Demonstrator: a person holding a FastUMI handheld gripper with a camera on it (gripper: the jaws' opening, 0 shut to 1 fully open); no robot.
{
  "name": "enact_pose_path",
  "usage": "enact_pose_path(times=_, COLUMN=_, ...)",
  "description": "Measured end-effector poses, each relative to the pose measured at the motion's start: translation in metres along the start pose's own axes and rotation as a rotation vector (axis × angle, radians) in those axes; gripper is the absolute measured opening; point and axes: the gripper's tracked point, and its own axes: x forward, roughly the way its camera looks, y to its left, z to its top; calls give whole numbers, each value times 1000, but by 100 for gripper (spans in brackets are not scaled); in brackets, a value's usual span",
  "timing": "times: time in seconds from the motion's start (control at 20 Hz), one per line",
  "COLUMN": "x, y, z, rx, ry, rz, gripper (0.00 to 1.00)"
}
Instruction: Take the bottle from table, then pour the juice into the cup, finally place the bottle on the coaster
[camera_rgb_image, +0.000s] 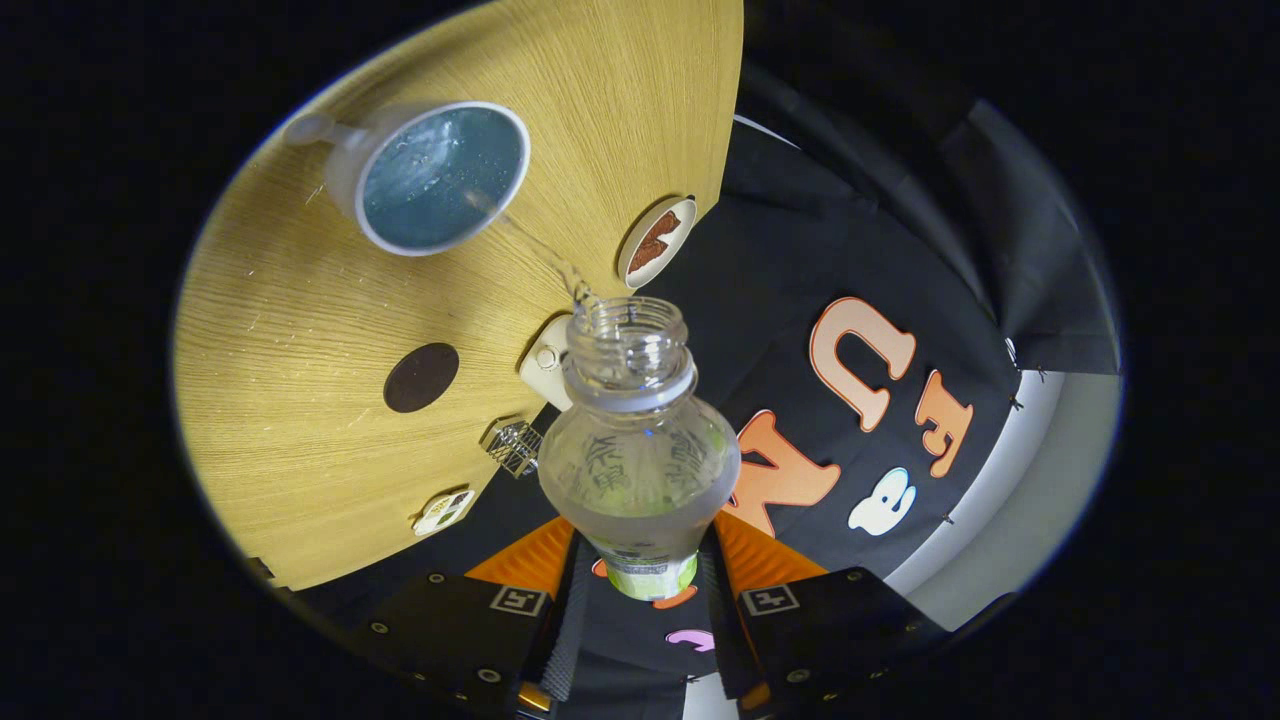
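My gripper is shut on the lower body of a clear plastic bottle with no cap, both fingers pressing its sides. The bottle is tipped over, its open mouth pointing toward the wooden table. A thin clear stream leaves the mouth and arcs into a white cup with a handle, which holds liquid. A dark round coaster lies flat on the table, between the cup and my fingers.
A small white dish with brown contents sits at the table edge beyond the bottle mouth. A white block, a small wire object and a small white item lie along the same edge.
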Motion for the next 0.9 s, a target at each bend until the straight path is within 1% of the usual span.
enact_pose_path(times=0.35, x=-1, y=-4, z=1, rx=-12, ry=-10, rz=-5, gripper=56)
enact_pose_path(times=0.55, x=0, y=6, z=0, rx=12, ry=-4, rz=31, gripper=56)
enact_pose_path(times=0.7, x=-1, y=13, z=1, rx=64, ry=3, rz=52, gripper=56)
enact_pose_path(times=0.9, x=-4, y=27, z=3, rx=193, ry=19, rz=109, gripper=56)
